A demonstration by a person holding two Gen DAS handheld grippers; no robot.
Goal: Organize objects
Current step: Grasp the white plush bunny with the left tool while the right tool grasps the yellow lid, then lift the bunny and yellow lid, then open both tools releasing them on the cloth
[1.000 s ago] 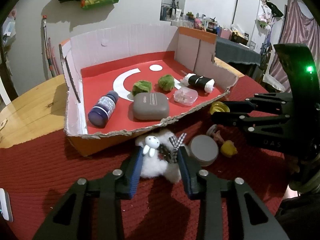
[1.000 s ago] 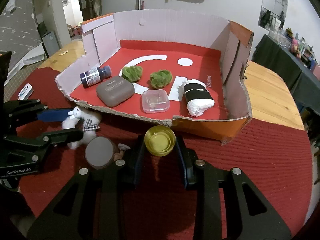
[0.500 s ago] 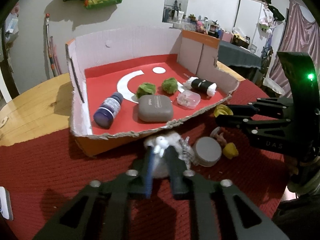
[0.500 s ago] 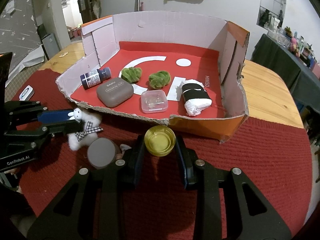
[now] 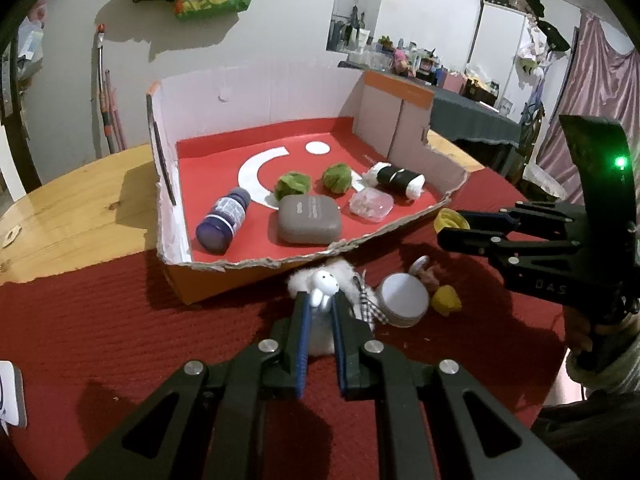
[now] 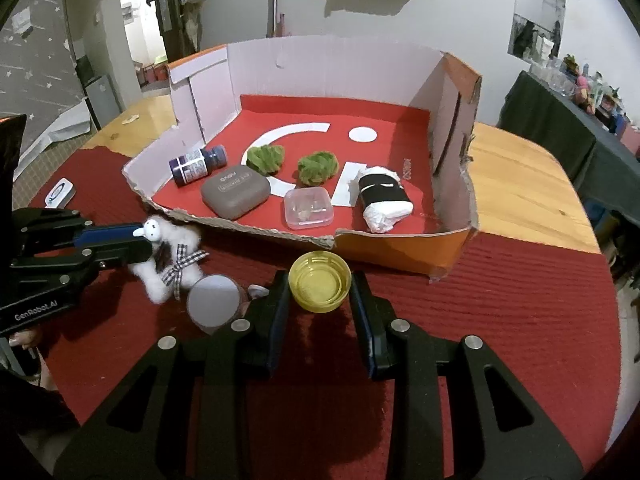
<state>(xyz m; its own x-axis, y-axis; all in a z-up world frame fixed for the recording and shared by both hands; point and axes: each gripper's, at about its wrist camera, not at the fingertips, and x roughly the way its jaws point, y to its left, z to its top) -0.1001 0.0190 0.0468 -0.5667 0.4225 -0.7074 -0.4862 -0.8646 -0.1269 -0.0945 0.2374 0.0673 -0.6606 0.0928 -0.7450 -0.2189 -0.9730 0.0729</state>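
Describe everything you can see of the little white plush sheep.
The white plush sheep is a small fluffy toy with a smooth white face, drooping ears and a checked ribbon bow. It sits on the red cloth just outside the cardboard box's torn front edge, clamped between the left hand-held gripper's pads, beside a grey round lid.

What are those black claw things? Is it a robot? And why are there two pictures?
No robot: a person holds a pair of tongs in each hand, and each pair carries a camera looking along it, so there are two pictures. The left tongs have pinched a fluffy white toy sheep. The right tongs hold a yellow bottle cap. In front of them a cardboard box on a red cloth holds a blue bottle, a grey case, two green pompoms and a small clear box.
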